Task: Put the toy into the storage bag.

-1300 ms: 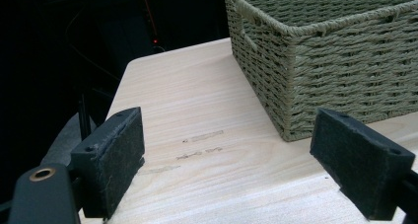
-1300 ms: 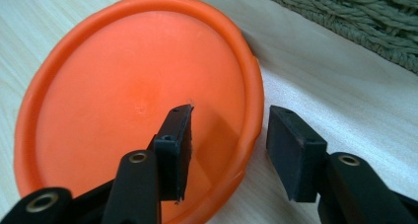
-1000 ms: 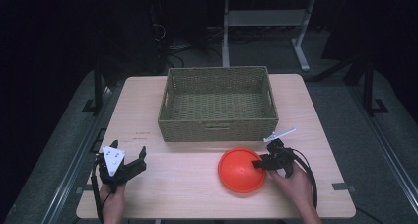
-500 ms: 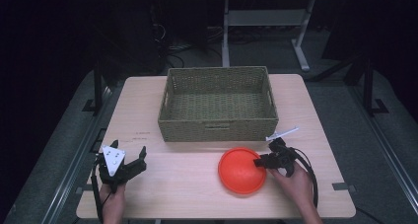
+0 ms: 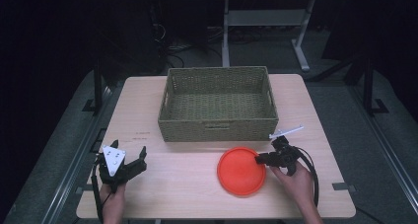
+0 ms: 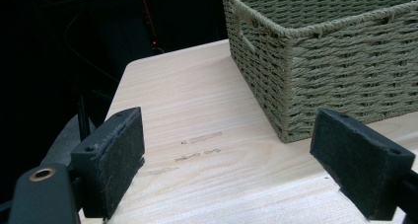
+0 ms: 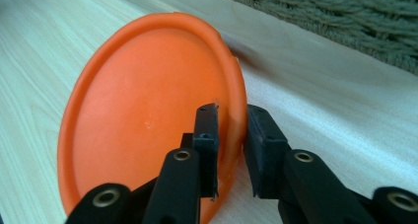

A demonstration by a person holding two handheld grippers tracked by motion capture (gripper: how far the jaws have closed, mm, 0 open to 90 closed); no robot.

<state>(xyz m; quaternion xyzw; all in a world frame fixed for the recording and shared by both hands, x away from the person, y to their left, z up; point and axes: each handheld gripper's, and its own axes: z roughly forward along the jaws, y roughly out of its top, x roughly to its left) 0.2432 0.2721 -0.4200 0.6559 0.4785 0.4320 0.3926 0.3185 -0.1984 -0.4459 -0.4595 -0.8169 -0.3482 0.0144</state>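
Note:
An orange plate [image 5: 241,170] lies on the wooden table [image 5: 182,177], in front of a woven basket [image 5: 217,123]. My right gripper [image 5: 259,160] is at the plate's right edge. In the right gripper view its jaws have just been closing, and the right gripper [image 7: 231,130] now pinches the rim of the plate [image 7: 148,110], one pad inside and one outside. At the table's front left, my left gripper [image 5: 129,147] rests in a hand. The left gripper [image 6: 226,155] is open wide with only bare table between its pads.
The basket [image 6: 320,61] is empty and stands at the middle back of the table, close behind the plate. A cable loops from the right gripper beside the person's hand [image 5: 296,184]. Bare wood lies between the two grippers.
The right gripper's jaws have drawn together on the plate's right rim. Both hands and the plate have stayed where they were.

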